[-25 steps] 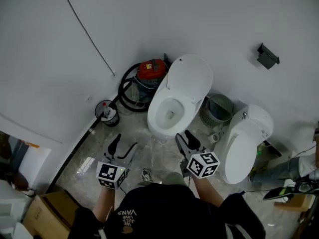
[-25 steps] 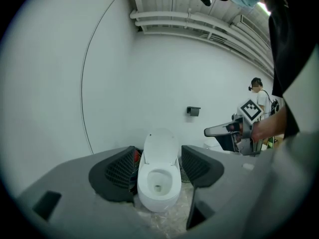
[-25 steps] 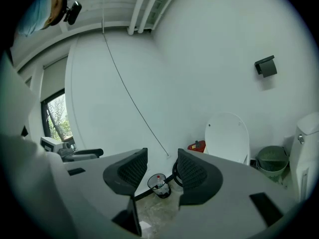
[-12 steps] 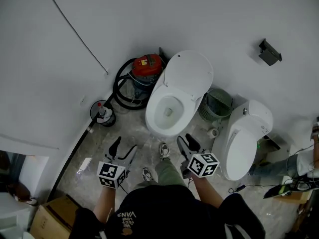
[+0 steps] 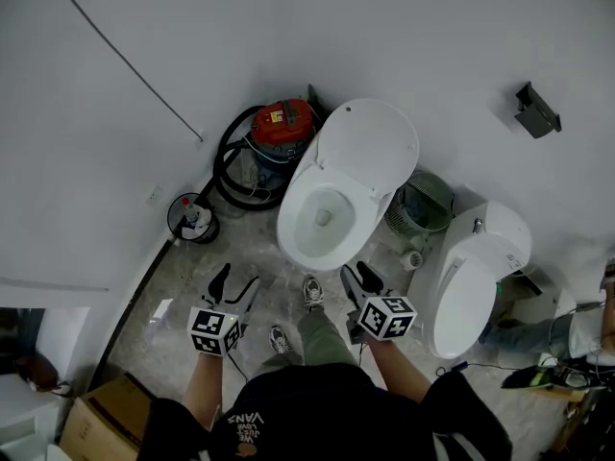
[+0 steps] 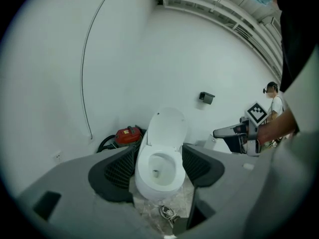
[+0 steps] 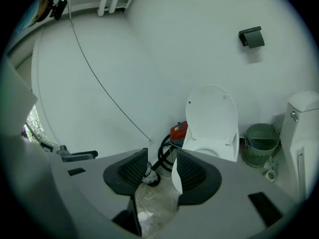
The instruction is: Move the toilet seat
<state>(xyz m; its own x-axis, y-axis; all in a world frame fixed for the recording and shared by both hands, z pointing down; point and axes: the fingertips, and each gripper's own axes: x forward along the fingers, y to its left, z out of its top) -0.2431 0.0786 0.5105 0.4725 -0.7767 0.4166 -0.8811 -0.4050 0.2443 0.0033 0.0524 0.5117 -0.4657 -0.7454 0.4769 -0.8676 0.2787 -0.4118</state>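
Observation:
A white toilet (image 5: 322,221) stands against the wall with its lid (image 5: 368,155) raised and the seat ring lying on the bowl. Both grippers hover over the floor in front of it, apart from it. My left gripper (image 5: 235,288) is open and holds nothing; in the left gripper view the toilet bowl (image 6: 158,180) shows between its wide jaws. My right gripper (image 5: 360,279) is open too, with nothing between its jaws, near the bowl's front right. The right gripper view shows the raised lid (image 7: 212,116) beyond its jaws.
A red vacuum (image 5: 283,123) with a black hose sits left of the toilet. A green wastebasket (image 5: 423,205) and a second toilet (image 5: 476,277) with its lid down stand to the right. A small black pot (image 5: 189,219) is by the wall. My shoes (image 5: 312,291) are on the floor.
The view has shifted a little and the toilet sits slightly closer. One foot has stepped forward between the grippers. Both grippers stay open in about the same place.

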